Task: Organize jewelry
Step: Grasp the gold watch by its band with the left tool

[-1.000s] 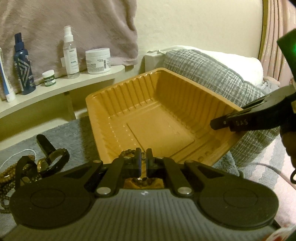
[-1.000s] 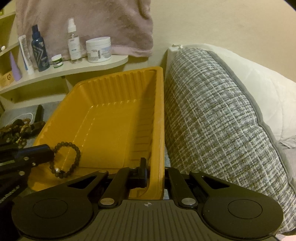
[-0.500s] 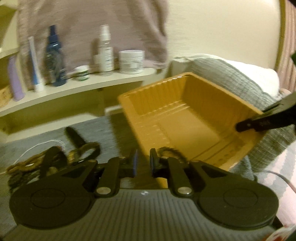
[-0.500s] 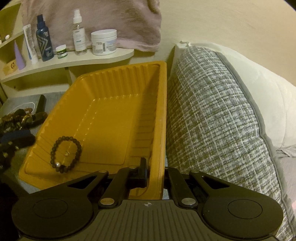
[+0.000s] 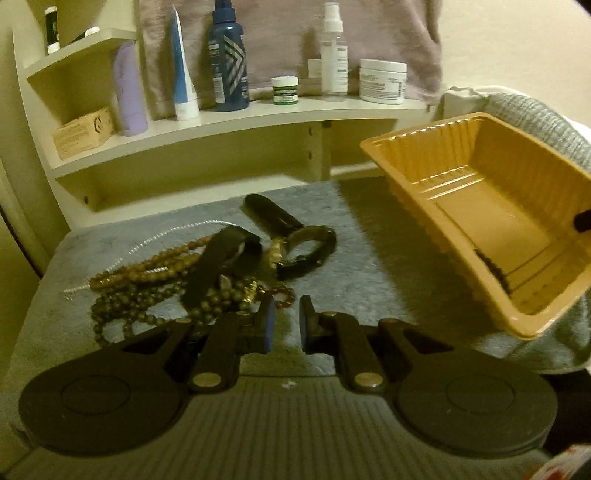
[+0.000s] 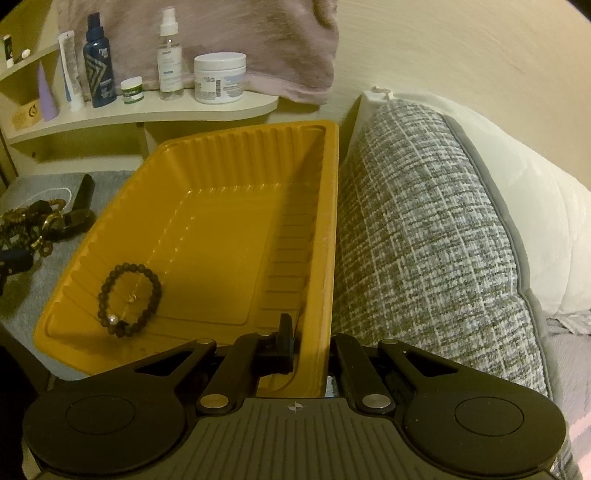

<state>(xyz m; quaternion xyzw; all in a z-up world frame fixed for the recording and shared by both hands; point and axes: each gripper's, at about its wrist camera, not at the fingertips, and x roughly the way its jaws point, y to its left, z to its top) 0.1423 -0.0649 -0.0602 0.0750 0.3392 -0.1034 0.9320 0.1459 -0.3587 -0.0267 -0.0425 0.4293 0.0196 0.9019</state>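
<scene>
A yellow plastic tray [image 6: 236,155] is tilted up, its right wall pinched by my right gripper [image 6: 308,343], which is shut on it. A dark bead bracelet [image 6: 129,299] lies in the tray's near left corner; it shows as a dark strip in the left wrist view [image 5: 495,271]. My left gripper [image 5: 284,326] is open and empty, just in front of a pile of jewelry [image 5: 177,280]: brown bead strands, a thin silver chain [image 5: 162,236] and a black watch [image 5: 291,236] on the grey cloth. The tray [image 5: 424,136] is to its right.
A cream shelf [image 5: 229,118] behind holds bottles, a tube, jars and a small box. A grey woven cushion [image 6: 424,229] presses against the tray's right side. A pink towel [image 6: 236,33] hangs on the wall.
My left gripper let go of the dark bracelet into the tray, opened, and swung left to the jewelry pile. My right gripper has kept its hold on the tray.
</scene>
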